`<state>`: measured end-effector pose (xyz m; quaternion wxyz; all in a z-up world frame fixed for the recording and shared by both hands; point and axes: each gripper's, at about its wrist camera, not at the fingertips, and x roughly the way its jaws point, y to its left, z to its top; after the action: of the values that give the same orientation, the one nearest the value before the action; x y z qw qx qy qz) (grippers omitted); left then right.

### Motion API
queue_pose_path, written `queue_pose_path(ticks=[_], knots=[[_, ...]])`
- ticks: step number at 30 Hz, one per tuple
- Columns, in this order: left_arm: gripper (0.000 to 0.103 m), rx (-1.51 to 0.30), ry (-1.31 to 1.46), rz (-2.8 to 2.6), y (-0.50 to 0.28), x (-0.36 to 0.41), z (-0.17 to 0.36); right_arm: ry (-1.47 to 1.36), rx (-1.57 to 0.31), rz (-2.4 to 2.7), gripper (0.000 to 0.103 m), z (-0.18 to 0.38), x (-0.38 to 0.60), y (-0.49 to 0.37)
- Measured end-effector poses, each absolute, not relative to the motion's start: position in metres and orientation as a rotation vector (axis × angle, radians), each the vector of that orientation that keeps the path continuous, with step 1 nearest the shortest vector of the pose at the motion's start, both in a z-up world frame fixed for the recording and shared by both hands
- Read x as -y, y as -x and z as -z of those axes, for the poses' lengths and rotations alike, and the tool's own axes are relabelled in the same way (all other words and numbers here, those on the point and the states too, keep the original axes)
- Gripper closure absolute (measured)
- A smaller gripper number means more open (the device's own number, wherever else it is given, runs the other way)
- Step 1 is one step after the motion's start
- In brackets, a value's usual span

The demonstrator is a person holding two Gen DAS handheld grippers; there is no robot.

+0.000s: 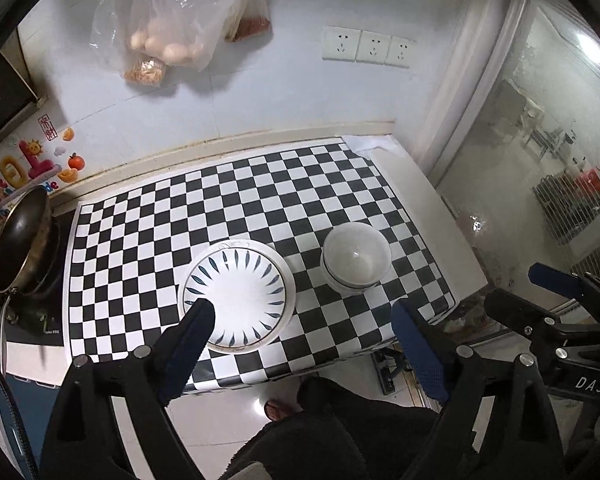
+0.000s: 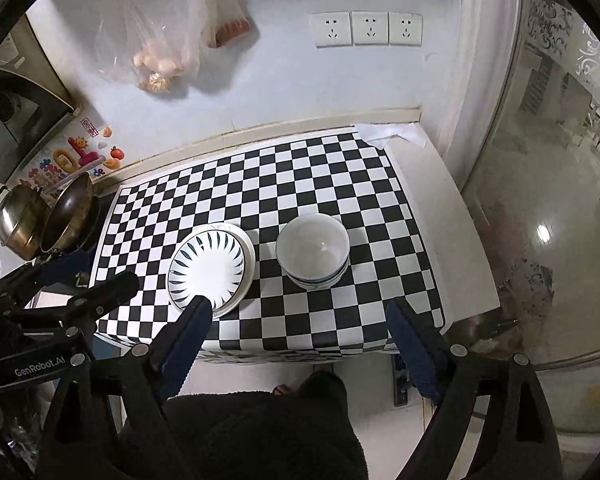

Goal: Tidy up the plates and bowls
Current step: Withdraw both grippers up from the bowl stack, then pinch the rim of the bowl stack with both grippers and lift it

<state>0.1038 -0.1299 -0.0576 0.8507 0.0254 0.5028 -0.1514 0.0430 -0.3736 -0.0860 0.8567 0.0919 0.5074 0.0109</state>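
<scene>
Checkered tablecloth (image 1: 148, 216) covering the table, stacked plates (image 1: 238, 294) with blue leaf pattern sitting just beyond the left gripper's (image 1: 300, 328) left fingertip, white nested bowls (image 2: 313, 250) standing ahead between the right gripper's (image 2: 300, 320) fingers, both grippers hanging wide apart, gripping nothing.

Both wrist fisheyes look down and forward from above the near edge of the checkered bench (image 1: 260, 184) toward the wall with its sockets (image 2: 366, 28), the left view slightly left of the right, sharing the stacked plates (image 1: 238, 294) and nested bowls (image 2: 313, 250), each glimpsing the other gripper.
</scene>
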Motion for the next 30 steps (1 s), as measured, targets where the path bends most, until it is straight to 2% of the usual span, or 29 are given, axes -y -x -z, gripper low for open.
queue_pose_path(ticks=[8,14,23,25,27,30], knots=[[0.013,-1.063,-0.043,0.306,-0.121,0.129,0.068,-0.221,-1.076,-0.035,0.012,0.092,0.374,-0.053],[0.013,-1.109,-0.029,0.276,-0.169,0.135,0.105,-0.283,-1.099,-0.048,0.012,0.123,0.389,-0.084],[0.014,-1.390,0.057,0.347,-0.255,0.173,0.218,-0.394,-1.178,-0.036,0.012,0.233,0.427,-0.160],[0.019,-1.469,0.091,0.363,-0.268,0.181,0.245,-0.434,-1.200,-0.038,0.012,0.260,0.436,-0.176],[0.028,-1.531,0.119,0.380,-0.280,0.188,0.270,-0.478,-1.245,-0.045,0.012,0.288,0.444,-0.191],[0.030,-1.591,0.153,0.400,-0.292,0.197,0.295,-0.531,-1.282,-0.056,0.013,0.322,0.453,-0.208]])
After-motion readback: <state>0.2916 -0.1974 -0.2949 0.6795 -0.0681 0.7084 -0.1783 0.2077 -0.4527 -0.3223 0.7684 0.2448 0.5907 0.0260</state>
